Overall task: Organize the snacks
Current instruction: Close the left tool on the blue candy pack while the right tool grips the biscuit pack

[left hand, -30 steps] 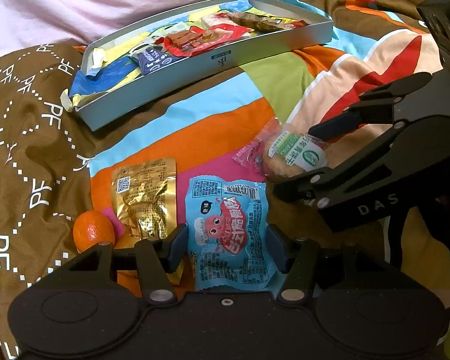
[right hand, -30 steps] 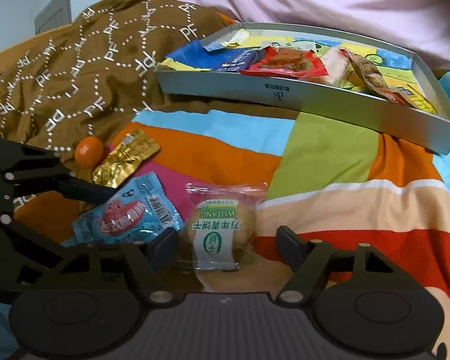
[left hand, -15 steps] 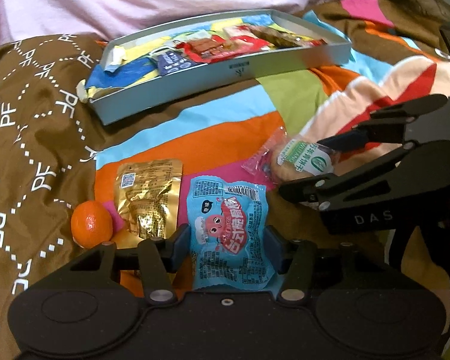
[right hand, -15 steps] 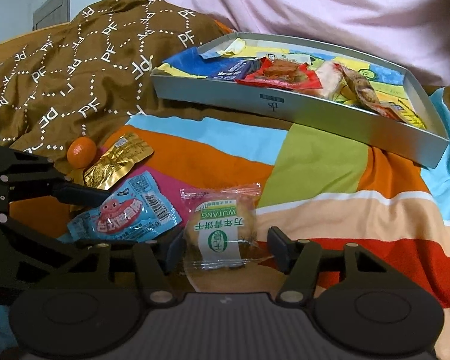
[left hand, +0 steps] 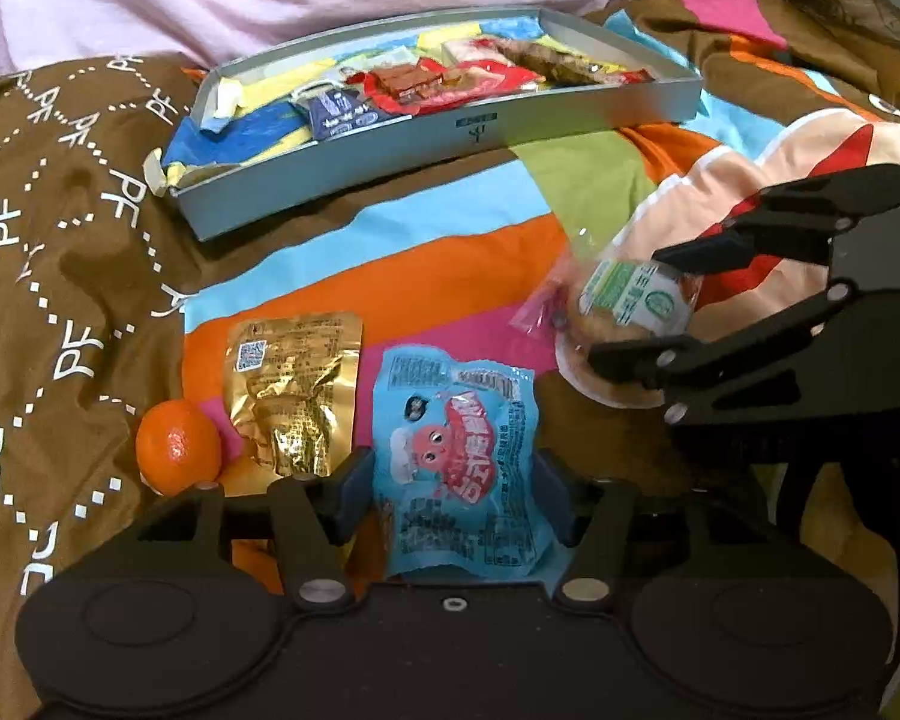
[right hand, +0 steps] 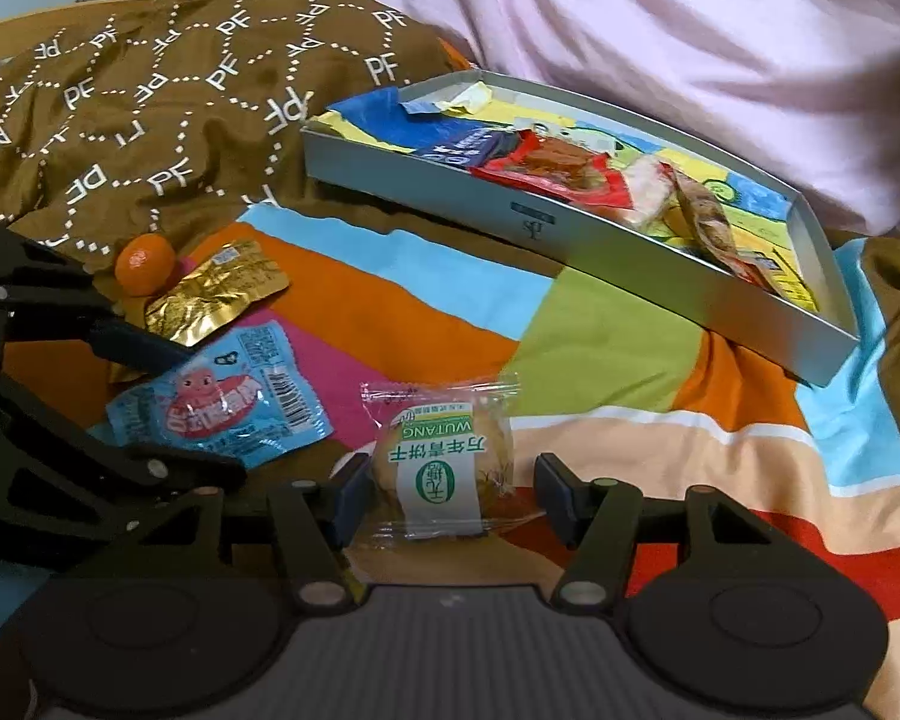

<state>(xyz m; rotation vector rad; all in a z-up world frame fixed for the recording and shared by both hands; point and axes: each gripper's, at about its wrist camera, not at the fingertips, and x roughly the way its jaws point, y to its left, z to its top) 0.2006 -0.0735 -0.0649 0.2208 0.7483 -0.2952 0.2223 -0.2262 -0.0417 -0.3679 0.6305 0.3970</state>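
My left gripper [left hand: 453,495] is open, its fingers either side of a blue snack packet [left hand: 459,462] lying on the striped blanket. My right gripper [right hand: 450,495] is open around a wrapped round biscuit [right hand: 444,468] with a green and white label; the same biscuit shows in the left wrist view [left hand: 630,306]. The blue packet also shows in the right wrist view [right hand: 222,408]. A gold foil packet [left hand: 294,387] and a small orange [left hand: 177,447] lie to the left. A grey tray [left hand: 450,138] with several snacks stands farther back.
The striped blanket [right hand: 600,336] covers the bed, with a brown patterned cover [left hand: 48,228] on the left and a pink pillow [right hand: 660,30] behind the tray. The tray rim [right hand: 570,234] stands beyond the loose snacks.
Both grippers have pulled back and risen slightly; the tray looks farther away. The biscuit wrapper has tilted up between the right fingers. The jaws stay open.
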